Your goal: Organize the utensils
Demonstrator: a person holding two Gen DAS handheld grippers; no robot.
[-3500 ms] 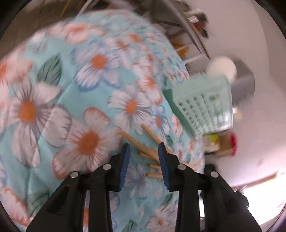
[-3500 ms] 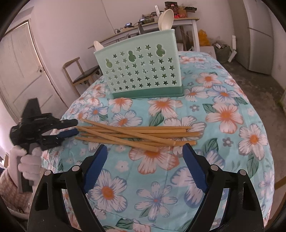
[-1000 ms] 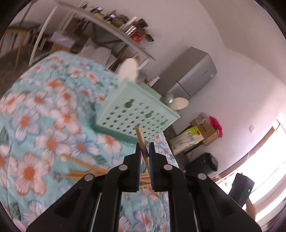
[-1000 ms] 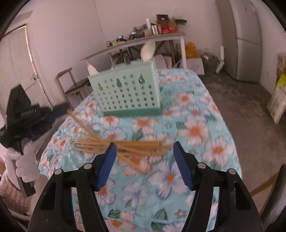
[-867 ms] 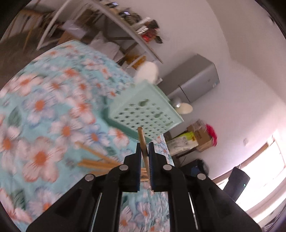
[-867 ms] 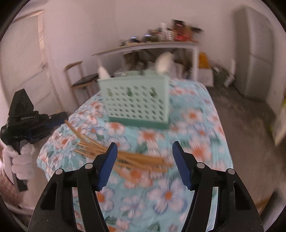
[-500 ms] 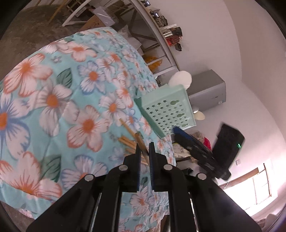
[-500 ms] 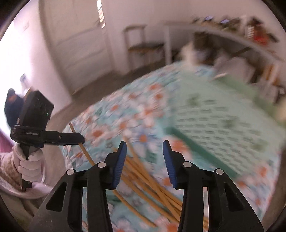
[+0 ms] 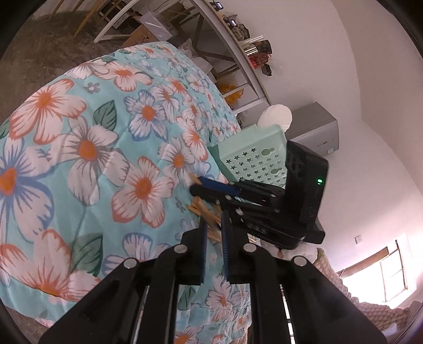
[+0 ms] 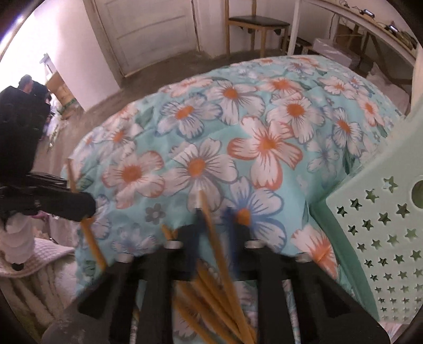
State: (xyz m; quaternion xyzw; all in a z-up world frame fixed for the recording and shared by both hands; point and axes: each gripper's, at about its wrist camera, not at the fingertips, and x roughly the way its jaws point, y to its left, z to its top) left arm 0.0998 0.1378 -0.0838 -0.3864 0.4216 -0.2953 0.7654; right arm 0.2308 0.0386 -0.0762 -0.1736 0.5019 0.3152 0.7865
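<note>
Several wooden chopsticks (image 10: pixel 211 299) lie in a pile on the floral tablecloth (image 10: pixel 264 148). My right gripper (image 10: pixel 214 225) points steeply down over the pile. Its blurred jaws are closing, with a chopstick (image 10: pixel 203 209) pinched between the pads. In the left wrist view the right gripper (image 9: pixel 194 186) reaches in from the right over the pile (image 9: pixel 201 206). My left gripper (image 9: pixel 212 230) is shut on a single chopstick (image 9: pixel 208 221). It also shows as the left gripper (image 10: pixel 84 209) at the table's left edge. The mint green utensil holder (image 9: pixel 253 158) (image 10: pixel 383 238) stands just behind the pile.
A white spoon (image 9: pixel 275 116) sticks up from the holder. A wooden chair (image 10: pixel 256 21) and a white door (image 10: pixel 148 29) stand beyond the table. A long shelf table (image 9: pixel 232 39) and a grey fridge (image 9: pixel 314 129) line the wall. A gloved hand (image 10: pixel 15 238) holds the left gripper.
My right gripper has swung down over the chopstick pile and its jaws have narrowed from wide apart to nearly together. The left gripper, still shut on its chopstick, dropped toward the table edge, then held still.
</note>
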